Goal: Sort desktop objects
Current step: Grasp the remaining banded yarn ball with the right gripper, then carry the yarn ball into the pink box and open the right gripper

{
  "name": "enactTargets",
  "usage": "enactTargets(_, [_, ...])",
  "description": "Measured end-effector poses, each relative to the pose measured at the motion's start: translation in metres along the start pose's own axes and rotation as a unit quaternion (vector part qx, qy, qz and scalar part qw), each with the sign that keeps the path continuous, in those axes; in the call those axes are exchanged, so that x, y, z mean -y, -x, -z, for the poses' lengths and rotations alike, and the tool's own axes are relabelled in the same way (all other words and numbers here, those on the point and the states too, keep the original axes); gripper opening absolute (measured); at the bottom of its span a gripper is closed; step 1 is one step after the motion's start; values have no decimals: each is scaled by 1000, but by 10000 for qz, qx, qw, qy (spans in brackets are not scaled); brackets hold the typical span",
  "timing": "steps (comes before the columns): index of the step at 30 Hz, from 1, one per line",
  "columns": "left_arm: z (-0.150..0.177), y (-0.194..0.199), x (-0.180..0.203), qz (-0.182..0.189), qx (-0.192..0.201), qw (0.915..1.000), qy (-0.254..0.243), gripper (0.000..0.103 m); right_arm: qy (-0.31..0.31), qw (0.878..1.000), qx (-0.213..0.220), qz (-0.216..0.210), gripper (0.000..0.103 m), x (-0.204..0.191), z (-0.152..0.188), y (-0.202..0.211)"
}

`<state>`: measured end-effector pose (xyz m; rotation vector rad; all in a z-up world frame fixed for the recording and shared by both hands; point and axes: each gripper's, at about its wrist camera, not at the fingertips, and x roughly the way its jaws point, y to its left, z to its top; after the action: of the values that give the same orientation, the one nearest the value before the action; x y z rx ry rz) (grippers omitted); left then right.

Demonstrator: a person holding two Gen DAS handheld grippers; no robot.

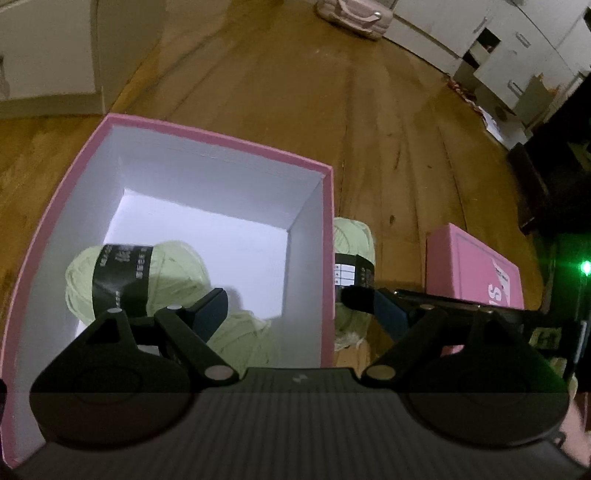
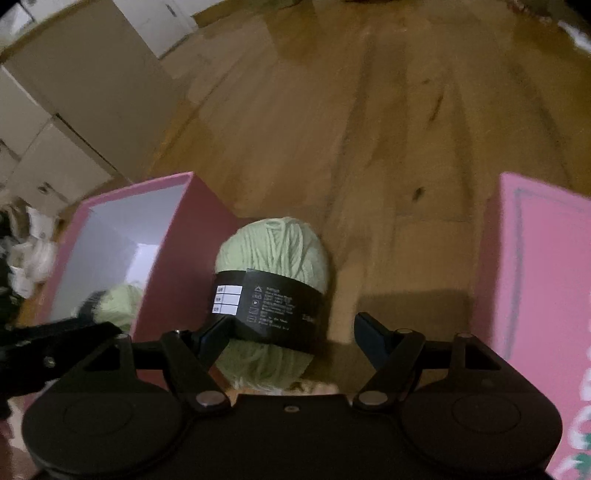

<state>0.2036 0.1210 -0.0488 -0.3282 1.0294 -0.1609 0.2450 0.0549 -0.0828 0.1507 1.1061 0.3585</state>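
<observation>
An open pink box (image 1: 328,236) with a white inside stands on the wooden table. Two pale green yarn balls lie in it: one with a black label (image 1: 136,277) and one lower (image 1: 243,343). My left gripper (image 1: 291,302) is open and straddles the box's right wall, its left finger over the box. A third green yarn ball (image 2: 273,291) with a black label lies on the table just right of the box (image 2: 173,266); it also shows in the left wrist view (image 1: 351,240). My right gripper (image 2: 291,328) is open around this ball, which lies between the fingers.
A pink lid (image 1: 476,269) lies on the table to the right, also in the right wrist view (image 2: 539,295). Cardboard boxes (image 2: 74,110) stand beyond the table's left edge. White cabinets (image 1: 517,48) and a pink bag (image 1: 354,14) are far behind.
</observation>
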Motion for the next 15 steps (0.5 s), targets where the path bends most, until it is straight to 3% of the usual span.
enactTargets(4, [1, -5, -1, -44, -105, 9999, 38, 86, -70, 9995, 82, -307, 80, 6, 3, -4])
enactTargets(15, [0, 3, -25, -183, -110, 9989, 417, 87, -86, 9994, -50, -323, 86, -2, -7, -27])
